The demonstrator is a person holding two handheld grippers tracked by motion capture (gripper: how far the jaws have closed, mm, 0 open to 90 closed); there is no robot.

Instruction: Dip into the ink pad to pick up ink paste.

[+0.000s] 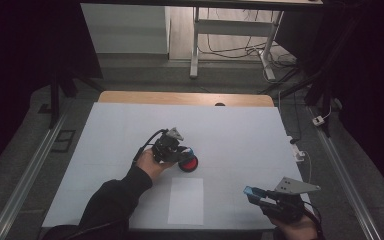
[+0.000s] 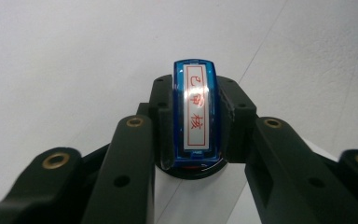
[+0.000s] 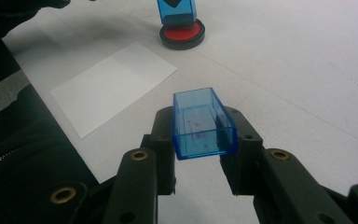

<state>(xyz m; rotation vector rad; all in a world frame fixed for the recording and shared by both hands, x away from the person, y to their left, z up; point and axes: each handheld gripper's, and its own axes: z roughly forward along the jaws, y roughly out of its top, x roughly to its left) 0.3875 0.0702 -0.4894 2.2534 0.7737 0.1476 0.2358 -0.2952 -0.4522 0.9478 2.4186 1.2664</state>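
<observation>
White, smooth sheeting covers the bench (image 1: 130, 130), a plain white paper sheet (image 1: 186, 201) lying low at frame centre. Mid-frame, the left hand-held gripper (image 1: 184, 151) clamps a translucent blue plastic stamp (image 2: 195, 114); its white label carries red Chinese characters in a red border, the last reading 核. The stamp sits on a round black ink pad with red centre (image 3: 182, 33). Lower right, the right hand-held gripper (image 1: 250, 193) pinches a clear blue rectangular plastic cap (image 3: 202, 123)

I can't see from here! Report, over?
Left gripper shut on blue plastic stamp, on red ink pad. Right gripper holds blue clear cap. White paper sheet unobstructed.
</observation>
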